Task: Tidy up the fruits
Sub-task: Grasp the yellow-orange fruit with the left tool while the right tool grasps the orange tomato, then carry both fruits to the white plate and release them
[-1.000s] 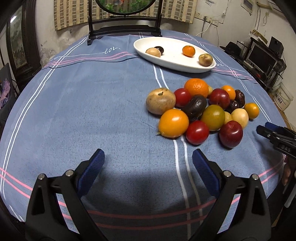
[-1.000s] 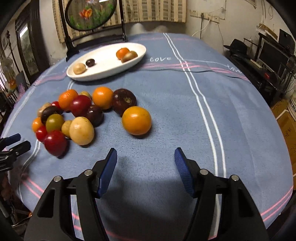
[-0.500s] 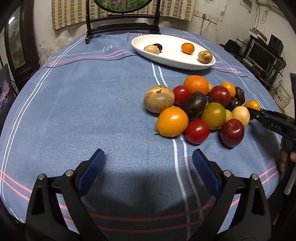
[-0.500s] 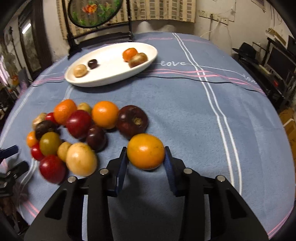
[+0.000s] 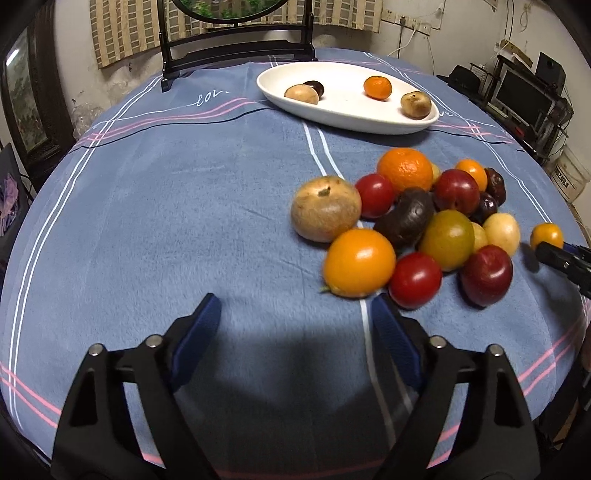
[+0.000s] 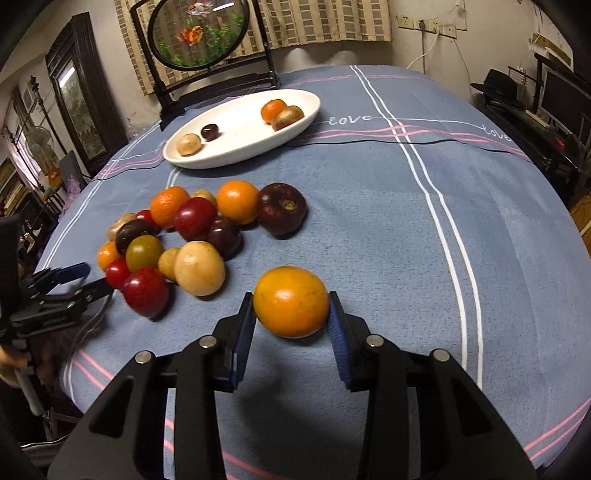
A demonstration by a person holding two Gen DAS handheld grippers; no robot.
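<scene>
Seen from the left wrist: left gripper (image 5: 295, 319) low over the blue tablecloth (image 5: 166, 221), fingers spread wide, nothing between them. Just past the right finger, a heap of fruit (image 5: 417, 218) on the cloth. At the near edge of the heap, a big orange-yellow fruit (image 5: 359, 262), with a red tomato (image 5: 414, 280) touching it on the right. Behind them a tan round fruit (image 5: 325, 208), a dark purple one (image 5: 406, 218), a green-yellow one (image 5: 447, 239) and an orange (image 5: 405, 169). Far back, a long white plate (image 5: 351, 110) with four small fruits in it. At the right edge, the tip of the right gripper (image 5: 565, 258), right beside a small orange fruit (image 5: 546, 236).

Seen from the right wrist: right gripper (image 6: 291, 314) squeezed onto a round orange fruit (image 6: 291, 301), one blue pad touching each side. Shadow right under the fruit; hard to tell whether it rests on the cloth or hangs just above. Off to the left, the heap (image 6: 177, 236), apart from the held fruit. A pale yellow fruit (image 6: 199, 267) and a dark red tomato (image 6: 146, 291) nearest. A dark purple tomato (image 6: 282, 213) at the right end of the heap. White plate (image 6: 236, 147) farther back, by a round picture on a black stand (image 6: 199, 33). At the left edge, the left gripper (image 6: 66, 284), open, beside the heap.
</scene>
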